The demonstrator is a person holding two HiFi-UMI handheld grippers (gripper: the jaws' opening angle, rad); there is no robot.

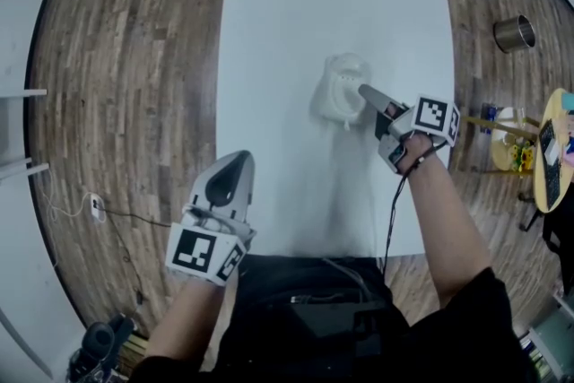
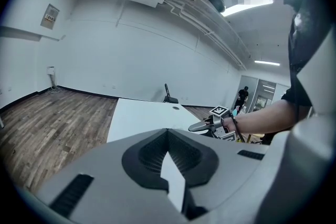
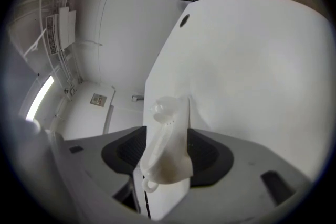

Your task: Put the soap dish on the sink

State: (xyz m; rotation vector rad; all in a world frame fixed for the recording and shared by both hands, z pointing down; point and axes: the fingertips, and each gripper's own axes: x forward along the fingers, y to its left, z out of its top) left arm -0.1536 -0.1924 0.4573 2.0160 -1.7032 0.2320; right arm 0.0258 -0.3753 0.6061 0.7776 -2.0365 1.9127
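The small cloudy-white plastic soap dish [image 3: 165, 155] sits on the white worktop [image 1: 269, 31], between my right tool's [image 1: 364, 91] wide-open jaws, which don't squeeze it. I think it's light, stiff and slippery, so I'd pinch its flat sides. My left tool [image 1: 237, 161] is closed and holds nothing.

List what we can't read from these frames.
Head view: soap dish and whatever it rests on merge, white on white; right gripper covers one side.
Right gripper view: what the soap dish stands on, hidden by dish and jaws.
Head view: items on the round side table, cut by the edge, too small.
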